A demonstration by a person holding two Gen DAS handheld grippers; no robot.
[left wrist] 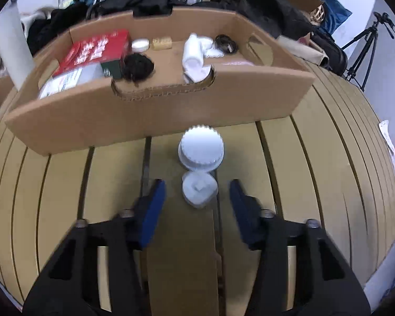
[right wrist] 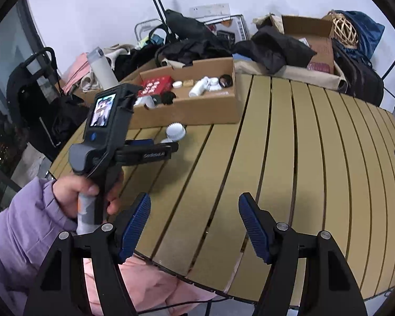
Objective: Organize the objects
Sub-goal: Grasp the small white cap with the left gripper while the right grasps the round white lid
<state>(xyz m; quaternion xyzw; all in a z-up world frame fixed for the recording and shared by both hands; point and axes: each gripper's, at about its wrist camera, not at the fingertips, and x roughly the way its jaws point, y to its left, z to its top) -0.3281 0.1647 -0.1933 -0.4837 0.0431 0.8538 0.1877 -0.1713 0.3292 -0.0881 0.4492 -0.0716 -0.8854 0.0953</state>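
Observation:
A white round brush head [left wrist: 201, 147] lies on the slatted table [left wrist: 316, 158], just in front of the cardboard box [left wrist: 158, 115]. A smaller white piece [left wrist: 199, 189] sits right below it. My left gripper [left wrist: 197, 192] is low over the table, and its blue pads [left wrist: 155, 205] stand on either side of that small piece with a gap on both sides. In the right wrist view the brush [right wrist: 175, 131] shows beyond the left tool, which a hand [right wrist: 76, 192] holds. My right gripper [right wrist: 194, 210] is open over bare slats near the table's front edge.
The box holds a red carton [left wrist: 97, 50], a black bundle [left wrist: 138, 65], a white bottle [left wrist: 194, 52] and small jars. Dark clothes and bags [left wrist: 276, 10] are piled behind it. A white tumbler [left wrist: 11, 52] stands left, a tripod [left wrist: 366, 50] right, papers [left wrist: 389, 142] at the right edge.

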